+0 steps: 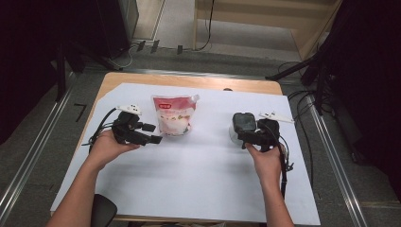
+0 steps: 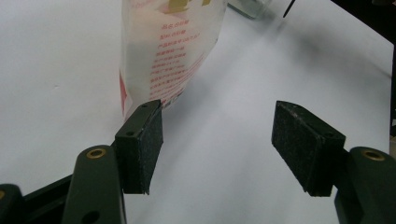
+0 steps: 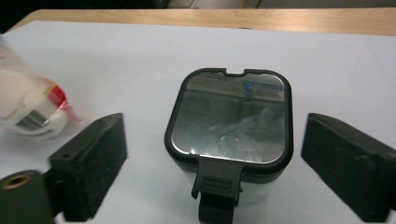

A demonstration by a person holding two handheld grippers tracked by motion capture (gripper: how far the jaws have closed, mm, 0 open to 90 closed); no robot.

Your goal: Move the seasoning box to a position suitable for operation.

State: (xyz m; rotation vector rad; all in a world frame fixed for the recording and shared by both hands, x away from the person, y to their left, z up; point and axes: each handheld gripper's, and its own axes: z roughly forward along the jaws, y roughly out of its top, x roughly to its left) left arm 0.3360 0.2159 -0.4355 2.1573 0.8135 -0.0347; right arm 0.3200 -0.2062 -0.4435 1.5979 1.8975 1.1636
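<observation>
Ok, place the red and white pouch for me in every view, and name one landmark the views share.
High view: the pouch stands upper centre-left, just right of the left gripper.
Left gripper view: top, left of centre, beyond the left-hand jaw.
Right gripper view: at the left edge, partly cut off.
Shared landmark: the white sheet beneath everything.

Pouch point(image 2: 163, 51) top cut off by upper edge in left gripper view; its red print too blurred to read; container point(image 3: 229, 135) base hidden behind own lid latch point(image 3: 217, 186); pouch left side cropped in right gripper view.
</observation>
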